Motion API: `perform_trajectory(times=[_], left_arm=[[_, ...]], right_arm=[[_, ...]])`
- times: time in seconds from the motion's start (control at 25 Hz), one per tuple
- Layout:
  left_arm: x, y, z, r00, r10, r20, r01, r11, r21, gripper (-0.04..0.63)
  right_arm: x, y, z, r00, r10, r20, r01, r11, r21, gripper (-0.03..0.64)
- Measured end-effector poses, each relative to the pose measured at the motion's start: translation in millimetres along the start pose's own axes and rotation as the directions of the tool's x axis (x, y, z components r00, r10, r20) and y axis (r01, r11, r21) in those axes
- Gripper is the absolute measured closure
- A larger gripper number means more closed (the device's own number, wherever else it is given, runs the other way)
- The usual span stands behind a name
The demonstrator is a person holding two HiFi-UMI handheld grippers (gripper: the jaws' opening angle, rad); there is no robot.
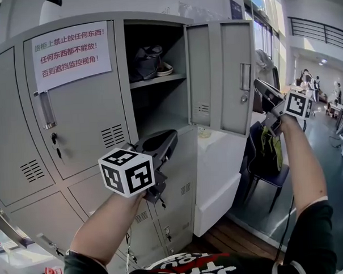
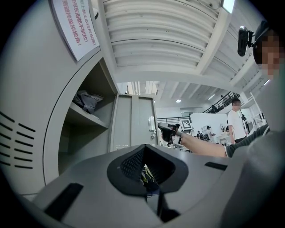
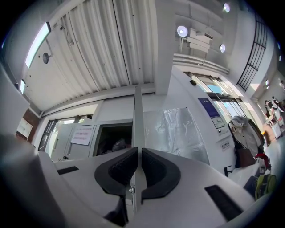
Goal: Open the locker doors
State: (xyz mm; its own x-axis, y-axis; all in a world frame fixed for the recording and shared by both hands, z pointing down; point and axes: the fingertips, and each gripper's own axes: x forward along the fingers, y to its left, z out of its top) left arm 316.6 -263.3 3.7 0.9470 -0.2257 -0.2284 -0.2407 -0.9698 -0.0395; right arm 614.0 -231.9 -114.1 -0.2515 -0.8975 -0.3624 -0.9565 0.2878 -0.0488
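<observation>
We face the grey locker bank (image 1: 24, 140), whose upper middle door (image 1: 222, 74) stands swung out to the right, baring a shelf with a dark bundle (image 1: 148, 61). The closed door to its left bears a paper notice (image 1: 71, 53). Our right gripper (image 3: 137, 151) is clamped on the open door's edge. Our left gripper (image 1: 170, 136), jaws together and empty, hangs before the lower lockers.

Grey upper locker door (image 1: 222, 74) stands swung open; neighbouring doors (image 1: 74, 126) are shut.
</observation>
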Motion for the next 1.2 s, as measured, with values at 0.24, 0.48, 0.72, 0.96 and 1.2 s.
perform_trajectory(times=[0.24, 0.48, 0.72, 0.96, 1.2], left_arm=[[11, 0, -7, 1.000, 0.018, -0.015, -0.018, 1.000, -0.003, 0.591], [19, 1, -9, 0.999, 0.031, -0.023, -0.031, 1.000, 0.003, 0.591], [23, 1, -12, 0.999, 0.045, -0.028, -0.045, 0.999, 0.002, 0.591], [26, -3, -18, 0.998, 0.044, -0.037, -0.045, 0.999, -0.004, 0.591], [19, -1, -21, 0.997, 0.059, -0.040, -0.060, 0.998, -0.014, 0.591]], right_arm=[[5, -32, -1, 0.998, -0.057, 0.004, 0.056, 0.998, 0.025, 0.574], [9, -47, -1, 0.998, -0.061, 0.013, 0.061, 0.998, 0.014, 0.574], [9, -48, -1, 0.999, -0.048, 0.015, 0.048, 0.999, -0.008, 0.574], [0, -46, 1, 0.997, -0.067, 0.047, 0.067, 0.998, -0.005, 0.574], [-26, -29, -1, 0.996, -0.069, 0.062, 0.070, 0.997, -0.019, 0.574]])
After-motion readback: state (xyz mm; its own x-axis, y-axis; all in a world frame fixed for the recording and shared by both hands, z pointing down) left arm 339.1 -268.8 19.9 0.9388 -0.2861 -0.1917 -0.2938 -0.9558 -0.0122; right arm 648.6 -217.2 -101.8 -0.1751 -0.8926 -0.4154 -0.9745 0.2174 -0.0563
